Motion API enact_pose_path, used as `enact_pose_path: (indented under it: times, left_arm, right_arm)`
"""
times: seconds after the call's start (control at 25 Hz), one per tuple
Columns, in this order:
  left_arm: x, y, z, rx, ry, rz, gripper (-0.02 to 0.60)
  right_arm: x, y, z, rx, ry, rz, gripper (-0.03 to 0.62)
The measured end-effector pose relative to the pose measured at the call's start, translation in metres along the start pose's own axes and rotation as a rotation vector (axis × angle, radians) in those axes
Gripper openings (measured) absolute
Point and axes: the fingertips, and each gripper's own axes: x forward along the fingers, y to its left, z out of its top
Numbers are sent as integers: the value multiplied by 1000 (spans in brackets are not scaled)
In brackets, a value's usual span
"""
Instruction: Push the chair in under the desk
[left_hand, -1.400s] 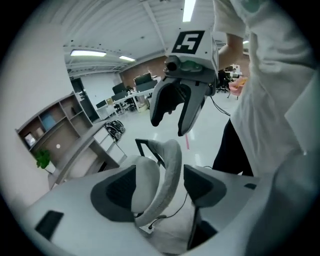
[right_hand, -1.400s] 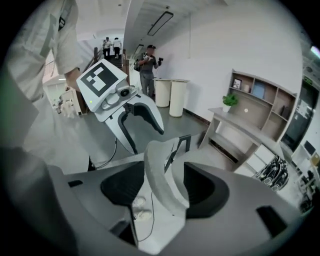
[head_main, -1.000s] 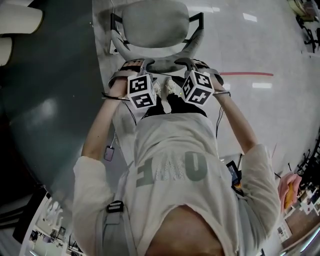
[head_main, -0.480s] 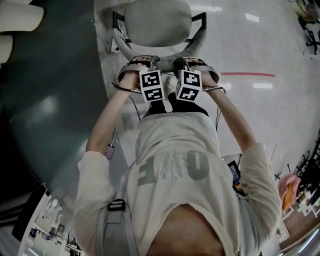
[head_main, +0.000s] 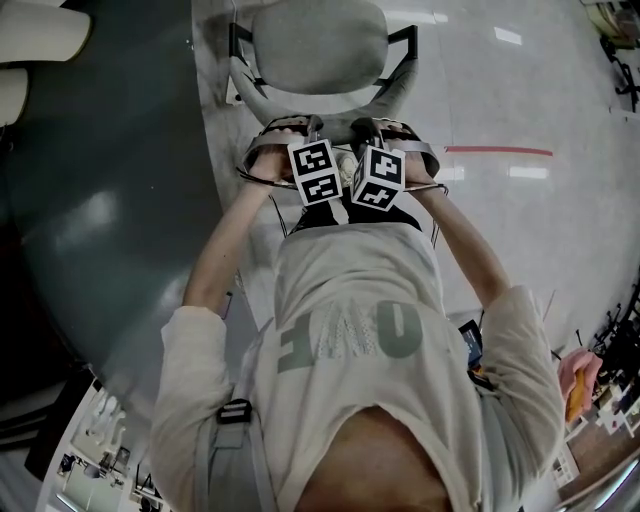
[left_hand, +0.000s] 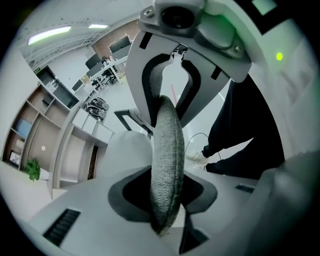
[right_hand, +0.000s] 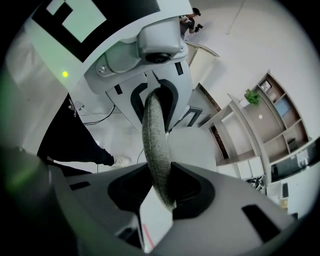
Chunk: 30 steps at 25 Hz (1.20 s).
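A grey office chair, its seat (head_main: 318, 45) at the top of the head view, stands beside the dark round desk (head_main: 100, 200) on the left. The top edge of the chair's padded fabric backrest (left_hand: 167, 165) runs between the jaws of my left gripper (left_hand: 165, 200). Those jaws have just been closing and now press on it. My right gripper (right_hand: 162, 192) has also just been closing and clamps the same backrest (right_hand: 155, 145) edge a little to the right. In the head view, left gripper (head_main: 290, 128) and right gripper (head_main: 372, 128) sit side by side on the backrest top.
A red line (head_main: 500, 151) crosses the shiny floor right of the chair. The person's shoes (head_main: 345, 165) stand just behind the chair. Open shelving (right_hand: 260, 115) lines the room beyond the seat. A pink object (head_main: 578, 375) lies at the lower right.
Both grippers have come down onto the top of the backrest and drawn closer together. Their jaws, wide a second ago, have closed on the fabric edge.
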Motion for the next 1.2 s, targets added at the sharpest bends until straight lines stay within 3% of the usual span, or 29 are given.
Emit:
enact_pose_path:
  times: [0.88, 1.2]
  left_arm:
    - [8, 35, -1, -51, 14, 31, 146]
    - [6, 52, -1, -29, 8, 33, 146]
  right_arm:
    - [6, -33, 5, -19, -5, -16, 109]
    - [11, -51, 3, 12, 18, -28, 112]
